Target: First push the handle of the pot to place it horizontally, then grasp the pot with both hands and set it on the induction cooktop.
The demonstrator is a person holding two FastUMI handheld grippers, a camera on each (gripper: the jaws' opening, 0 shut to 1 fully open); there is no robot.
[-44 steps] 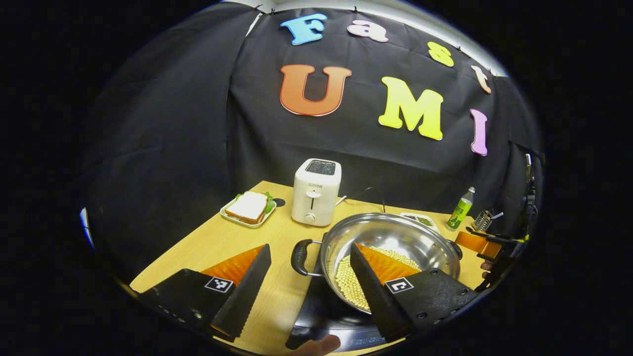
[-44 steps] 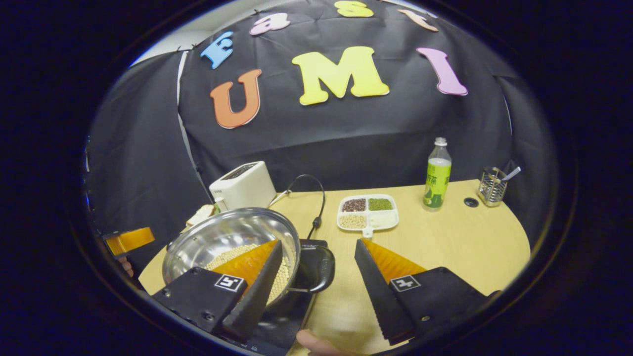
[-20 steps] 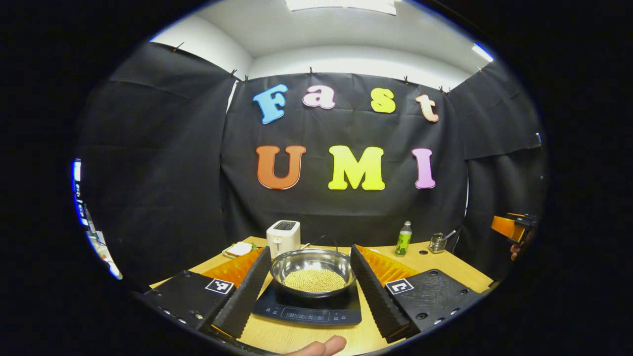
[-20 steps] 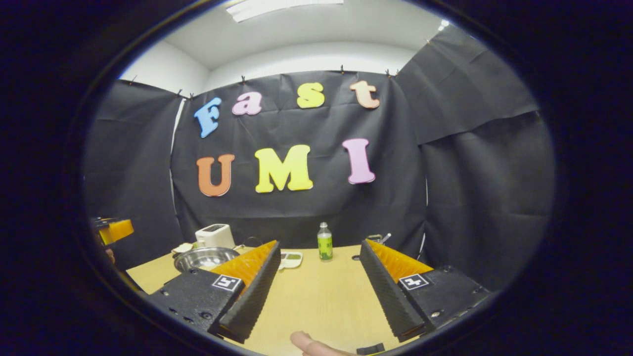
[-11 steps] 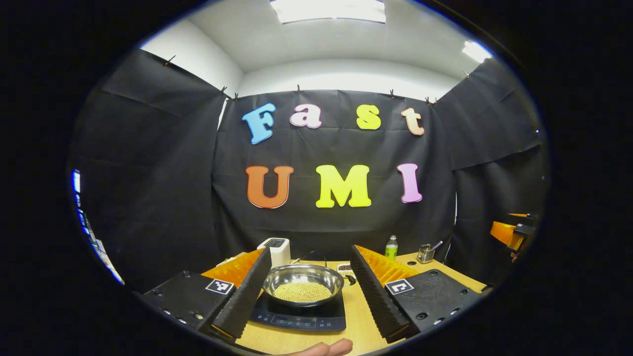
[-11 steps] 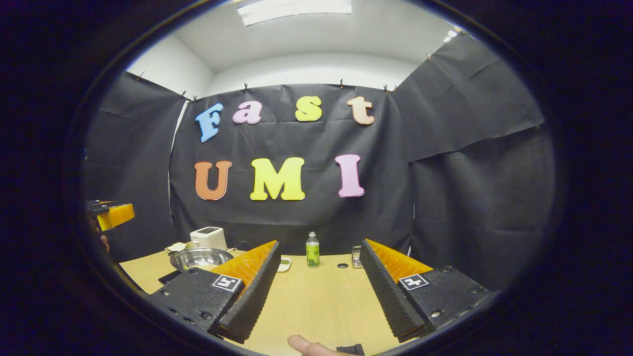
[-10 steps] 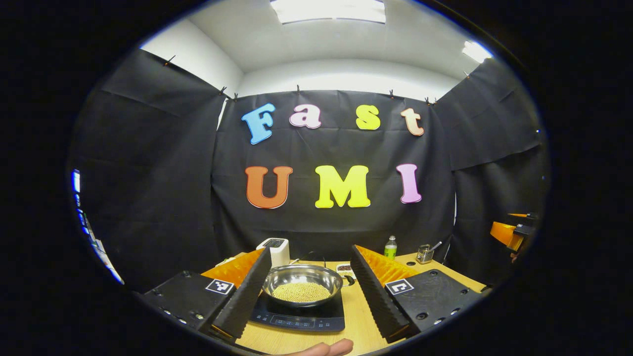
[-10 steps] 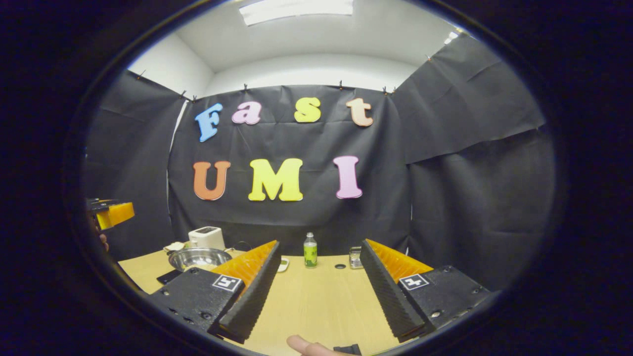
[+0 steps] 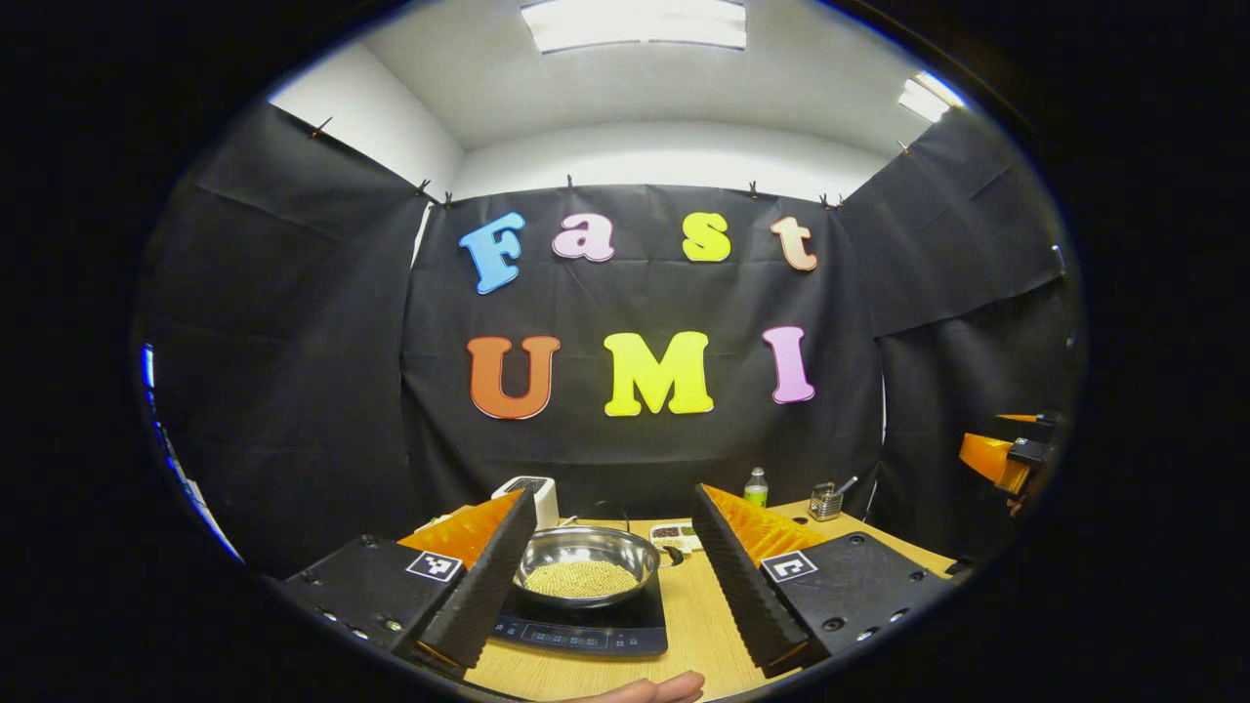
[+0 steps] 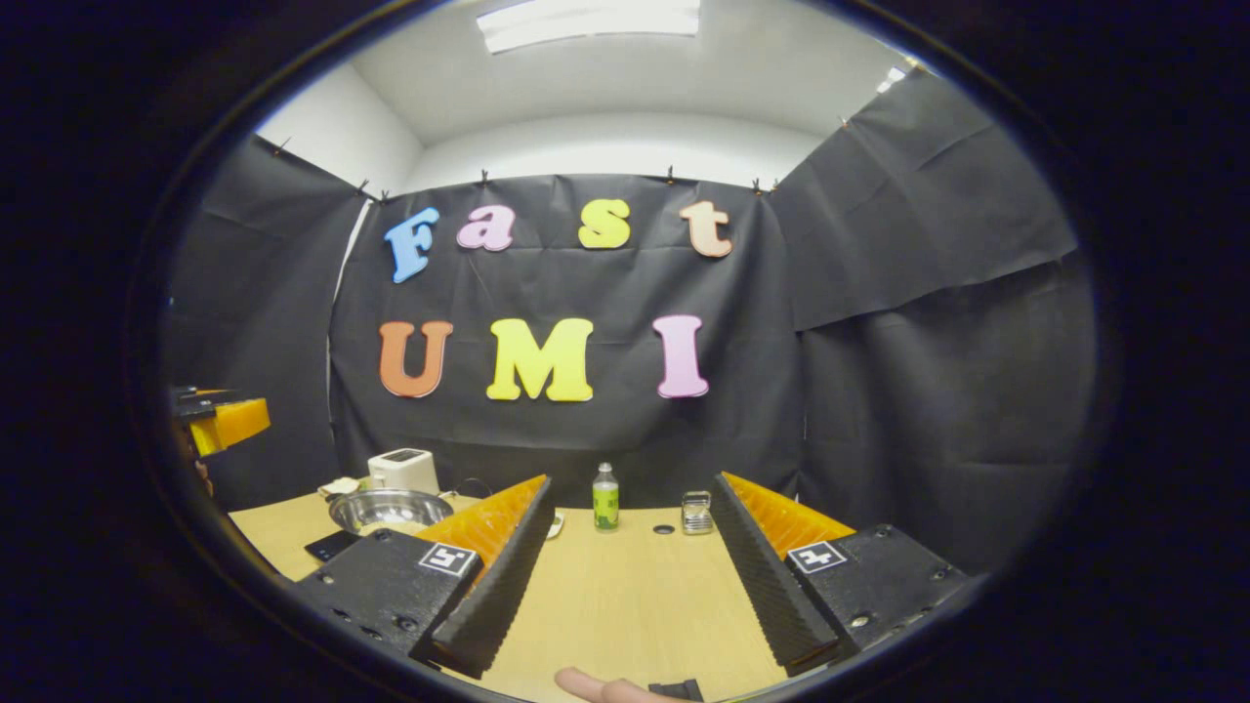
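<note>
A steel pot (image 9: 584, 566) holding pale beans sits on the black induction cooktop (image 9: 584, 625) on the wooden table; one dark side handle (image 9: 672, 556) sticks out to its right. My left gripper (image 9: 613, 503) is open, pulled back and raised, with the pot seen between its fingers at a distance. My right gripper (image 10: 631, 488) is open as well, over bare table, with the pot (image 10: 389, 508) and cooktop (image 10: 329, 545) far off to its left. Each view catches the other gripper at its edge: the right gripper (image 9: 1001, 459) and the left gripper (image 10: 220, 422).
Behind the pot stand a white toaster (image 9: 527, 493) and a divided dish of beans (image 9: 674, 534). A green bottle (image 10: 605, 498) and a metal holder (image 10: 695, 513) stand at the back of the table (image 10: 625, 596). A fingertip (image 9: 645, 691) shows at the bottom edge.
Both grippers have let go of the pot's sides and drawn back and up from it; the pot stays on the cooktop. In the last half second they retreat slightly further.
</note>
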